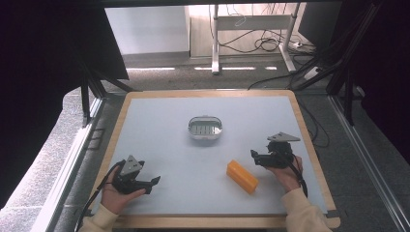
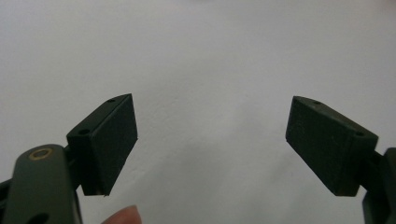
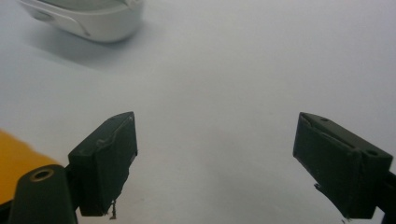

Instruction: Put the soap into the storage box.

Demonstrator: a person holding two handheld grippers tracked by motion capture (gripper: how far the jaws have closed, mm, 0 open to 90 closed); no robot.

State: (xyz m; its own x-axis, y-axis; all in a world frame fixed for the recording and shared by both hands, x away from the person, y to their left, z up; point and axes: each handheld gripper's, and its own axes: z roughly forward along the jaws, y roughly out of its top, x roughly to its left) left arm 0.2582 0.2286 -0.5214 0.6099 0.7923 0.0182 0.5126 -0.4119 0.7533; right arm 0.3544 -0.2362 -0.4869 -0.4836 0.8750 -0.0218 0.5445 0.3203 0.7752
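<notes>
An orange block (image 1: 242,176) lies on the pale table mat (image 1: 164,145), right of centre and near the front. A small white oval dish (image 1: 205,128) with a slotted inside stands in the middle of the mat; its rim (image 3: 88,18) appears at the upper left of the right gripper view. My right gripper (image 1: 255,155) rests at the right, just beyond the block's far end, its jaws wide apart and empty. The block's edge (image 3: 14,163) shows beside its left jaw. My left gripper (image 1: 153,183) lies at the front left, open, with bare mat (image 2: 210,93) between the jaws.
The mat sits on a wooden-edged table (image 1: 309,140). Beyond the far edge are floor cables (image 1: 261,46) and a metal desk frame (image 1: 215,43). Dark frame posts (image 1: 87,96) stand at both sides.
</notes>
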